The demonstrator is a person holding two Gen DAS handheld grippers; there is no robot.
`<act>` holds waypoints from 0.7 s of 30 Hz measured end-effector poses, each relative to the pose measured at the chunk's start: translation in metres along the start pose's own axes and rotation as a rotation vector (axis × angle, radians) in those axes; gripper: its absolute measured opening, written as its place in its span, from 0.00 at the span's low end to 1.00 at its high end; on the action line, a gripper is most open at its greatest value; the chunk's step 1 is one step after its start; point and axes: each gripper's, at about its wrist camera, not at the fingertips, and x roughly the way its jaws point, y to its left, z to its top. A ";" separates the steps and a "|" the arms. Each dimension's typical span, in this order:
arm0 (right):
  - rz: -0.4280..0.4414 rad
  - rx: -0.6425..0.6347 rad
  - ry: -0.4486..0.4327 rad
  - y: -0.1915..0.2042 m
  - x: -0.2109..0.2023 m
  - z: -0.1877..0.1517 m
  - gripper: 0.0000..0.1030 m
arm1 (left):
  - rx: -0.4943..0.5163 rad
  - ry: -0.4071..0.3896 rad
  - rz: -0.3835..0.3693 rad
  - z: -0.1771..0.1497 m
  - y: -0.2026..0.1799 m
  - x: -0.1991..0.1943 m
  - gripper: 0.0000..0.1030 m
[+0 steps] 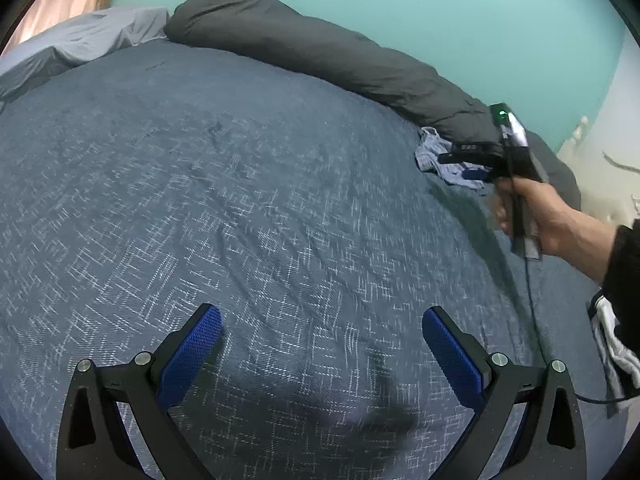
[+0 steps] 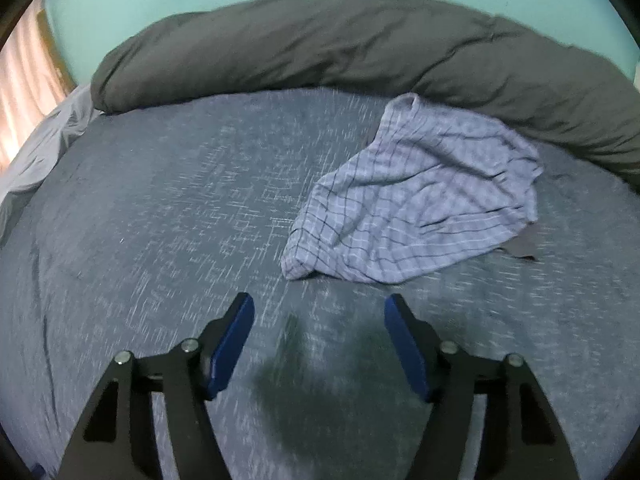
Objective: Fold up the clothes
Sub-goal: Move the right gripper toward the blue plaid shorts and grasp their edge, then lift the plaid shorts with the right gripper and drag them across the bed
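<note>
Clothes here meant one crumpled checked garment (image 2: 416, 208), which lay loose on the bed (image 2: 160, 208) just in front of the rolled grey duvet (image 2: 360, 48), its far edge seemingly touching that roll, though blur made this hard to confirm. You held your right gripper (image 2: 319, 344) low over the cover with its jaws spread wide and nothing between them, aimed at the near corner of the cloth, probably so you could pinch an edge and drag it onto open bedding. Your left gripper (image 1: 322, 344) hovered well apart from the garment, also wide open and empty, over bare cover, likely waiting to take a second corner. Your right hand (image 1: 548, 216) gripped its handle near the cloth's edge.
</note>
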 end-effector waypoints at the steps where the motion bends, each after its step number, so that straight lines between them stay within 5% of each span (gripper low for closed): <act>1: -0.004 0.001 0.004 0.000 0.006 0.002 0.63 | -0.016 0.009 -0.006 -0.001 0.003 0.003 1.00; 4: -0.024 -0.007 0.017 0.003 0.024 0.008 0.53 | -0.032 0.034 -0.022 -0.004 0.009 0.012 1.00; 10: -0.021 -0.042 -0.013 0.014 0.040 0.015 0.07 | -0.018 0.058 -0.047 -0.006 0.009 0.021 1.00; 21: 0.114 -0.028 -0.181 0.011 -0.043 -0.020 0.02 | -0.026 0.017 -0.097 -0.008 0.004 0.000 1.00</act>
